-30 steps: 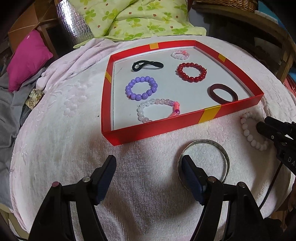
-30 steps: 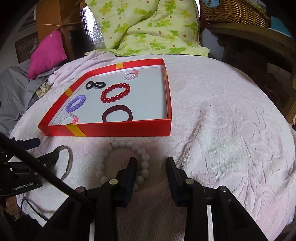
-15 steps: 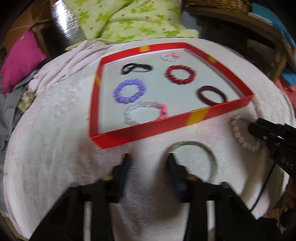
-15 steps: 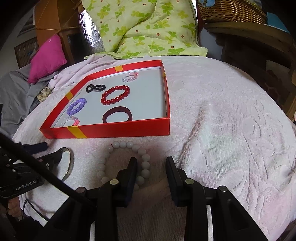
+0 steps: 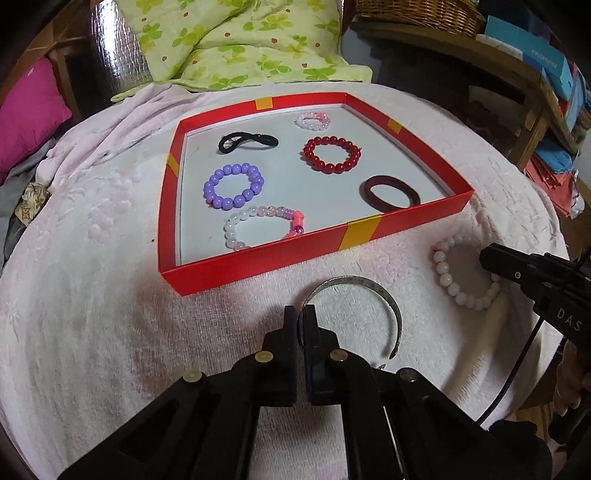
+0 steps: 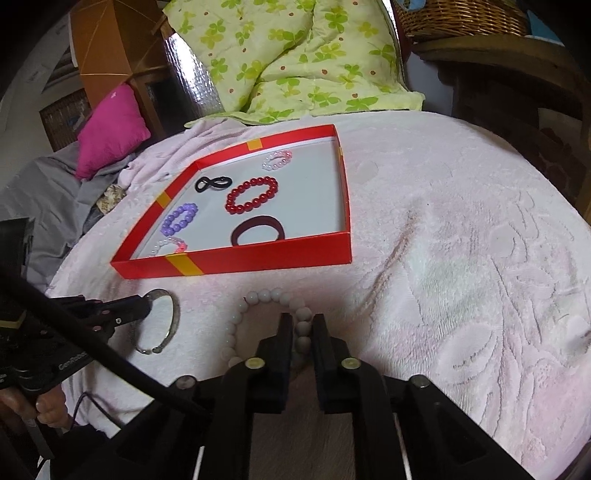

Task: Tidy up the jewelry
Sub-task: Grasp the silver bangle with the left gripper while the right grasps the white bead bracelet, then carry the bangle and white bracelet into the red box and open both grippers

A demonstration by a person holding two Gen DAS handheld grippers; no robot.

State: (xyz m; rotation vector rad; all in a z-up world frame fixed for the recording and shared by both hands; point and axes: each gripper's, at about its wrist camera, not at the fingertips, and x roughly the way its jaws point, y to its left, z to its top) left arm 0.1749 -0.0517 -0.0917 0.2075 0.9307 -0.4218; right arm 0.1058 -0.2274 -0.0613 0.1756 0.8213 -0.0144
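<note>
A red tray (image 5: 258,266) (image 6: 258,262) on the pink towel holds several bracelets and hair ties. A silver open bangle (image 5: 384,295) (image 6: 173,317) lies in front of the tray. My left gripper (image 5: 300,314) is shut on the bangle's left end; it also shows in the right wrist view (image 6: 146,308). A white bead bracelet (image 5: 448,284) (image 6: 258,297) lies to the bangle's right. My right gripper (image 6: 303,325) is shut on the bracelet's right side, with beads between the fingers. In the left wrist view its fingertip (image 5: 491,256) sits over the bracelet.
A green floral quilt (image 5: 236,44) and a pink cushion (image 5: 29,110) lie beyond the tray. A wicker basket (image 5: 417,14) and wooden shelf (image 5: 517,74) stand at the back right. The towel's edge drops off at left and right.
Both grippers have closed: the left went from wide open to shut on the bangle's end, the right narrowed onto the white bead bracelet. Both moved slightly forward.
</note>
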